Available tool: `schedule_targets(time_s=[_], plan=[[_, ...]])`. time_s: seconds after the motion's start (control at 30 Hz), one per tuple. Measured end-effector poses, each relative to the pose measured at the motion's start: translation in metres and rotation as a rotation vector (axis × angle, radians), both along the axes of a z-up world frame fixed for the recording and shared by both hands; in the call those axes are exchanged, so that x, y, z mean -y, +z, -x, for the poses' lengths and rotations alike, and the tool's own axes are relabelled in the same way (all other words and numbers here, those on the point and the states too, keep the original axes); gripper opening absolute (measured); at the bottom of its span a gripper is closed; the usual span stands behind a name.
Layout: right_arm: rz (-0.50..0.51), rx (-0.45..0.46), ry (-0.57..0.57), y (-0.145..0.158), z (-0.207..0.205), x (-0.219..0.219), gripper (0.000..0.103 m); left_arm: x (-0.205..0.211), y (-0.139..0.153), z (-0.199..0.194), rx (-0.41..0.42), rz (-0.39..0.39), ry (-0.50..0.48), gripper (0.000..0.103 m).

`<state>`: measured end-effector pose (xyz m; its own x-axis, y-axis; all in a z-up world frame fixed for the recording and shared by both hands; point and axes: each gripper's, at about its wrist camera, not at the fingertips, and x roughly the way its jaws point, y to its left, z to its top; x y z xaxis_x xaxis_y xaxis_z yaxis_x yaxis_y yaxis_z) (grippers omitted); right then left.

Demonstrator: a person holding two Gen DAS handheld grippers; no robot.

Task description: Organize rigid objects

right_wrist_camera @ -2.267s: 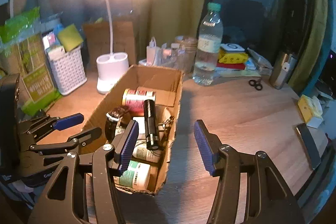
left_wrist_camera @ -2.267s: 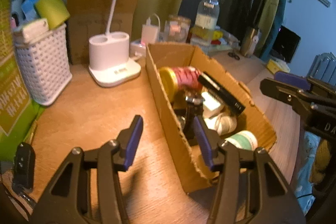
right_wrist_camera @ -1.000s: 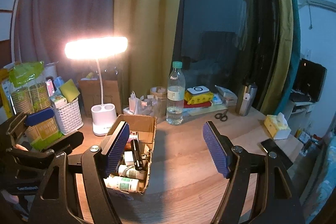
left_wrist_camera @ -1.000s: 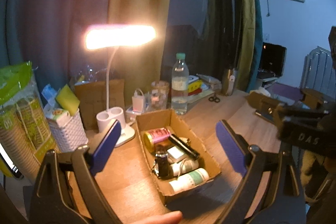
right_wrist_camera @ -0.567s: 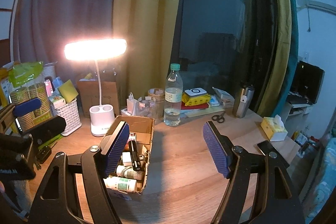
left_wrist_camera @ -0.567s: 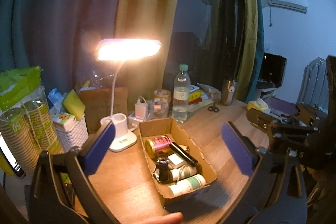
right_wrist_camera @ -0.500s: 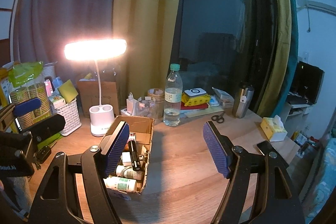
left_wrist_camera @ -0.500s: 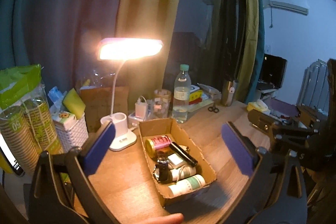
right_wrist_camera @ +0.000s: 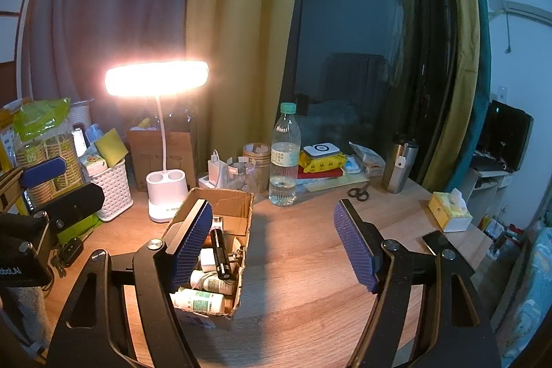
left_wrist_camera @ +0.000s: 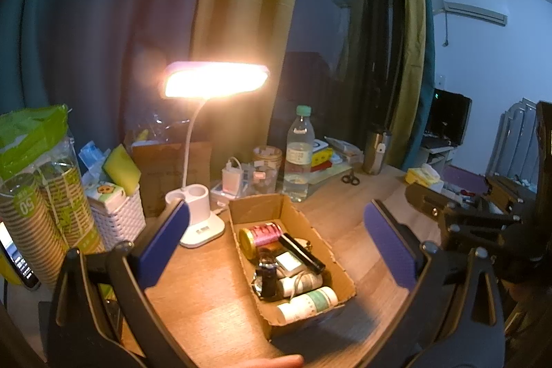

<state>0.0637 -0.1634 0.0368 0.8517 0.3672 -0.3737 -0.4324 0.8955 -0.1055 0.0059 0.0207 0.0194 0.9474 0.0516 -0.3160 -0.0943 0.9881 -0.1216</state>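
An open cardboard box (left_wrist_camera: pixel 339 266) (right_wrist_camera: pixel 241 195) sits on the wooden desk. It holds a red can (left_wrist_camera: pixel 262 232), a black flashlight (left_wrist_camera: pixel 302 252) (right_wrist_camera: pixel 220 256), a dark watch (left_wrist_camera: pixel 266 278) and white bottles with green labels (left_wrist_camera: pixel 307 300) (right_wrist_camera: pixel 200 300). My left gripper (left_wrist_camera: pixel 279 244) is open wide and empty, held high and back from the box. My right gripper (right_wrist_camera: pixel 272 244) is open wide and empty, also well above the desk, to the box's right.
A lit white desk lamp (left_wrist_camera: pixel 196 219) stands left of the box. A white basket (left_wrist_camera: pixel 117 216), stacked paper cups (left_wrist_camera: pixel 38 216), a water bottle (right_wrist_camera: pixel 284 157), a jar (right_wrist_camera: pixel 257 164), scissors (right_wrist_camera: pixel 358 192), a steel tumbler (right_wrist_camera: pixel 400 164), a tissue box (right_wrist_camera: pixel 448 209) and a phone (right_wrist_camera: pixel 440 242) are on the desk.
Both grippers rose and pulled back from the box, and their jaws opened wider. Over the last half second almost nothing moved.
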Motion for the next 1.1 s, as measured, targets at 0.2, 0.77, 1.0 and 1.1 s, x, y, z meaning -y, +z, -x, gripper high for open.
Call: schedule_targets(time_s=[0.2,0.77,1.0,1.1], plan=[[0.000,0.000,0.001,0.0002,-0.0005,-0.0002,0.076,-0.0003,0.0001,0.0003,-0.003,0.008,0.001,0.102],[0.006,-0.005,0.006,-0.0011,-0.0014,0.0001,0.076,-0.0024,-0.0004,0.0008,-0.006,0.006,0.010,0.102],[0.009,-0.007,0.010,-0.0014,-0.0019,0.0004,0.076,-0.0016,0.0000,0.0005,-0.009,0.000,0.005,0.102],[0.008,-0.008,0.011,-0.0014,-0.0019,0.0002,0.076,-0.0016,0.0003,0.0011,-0.008,0.000,0.005,0.102]])
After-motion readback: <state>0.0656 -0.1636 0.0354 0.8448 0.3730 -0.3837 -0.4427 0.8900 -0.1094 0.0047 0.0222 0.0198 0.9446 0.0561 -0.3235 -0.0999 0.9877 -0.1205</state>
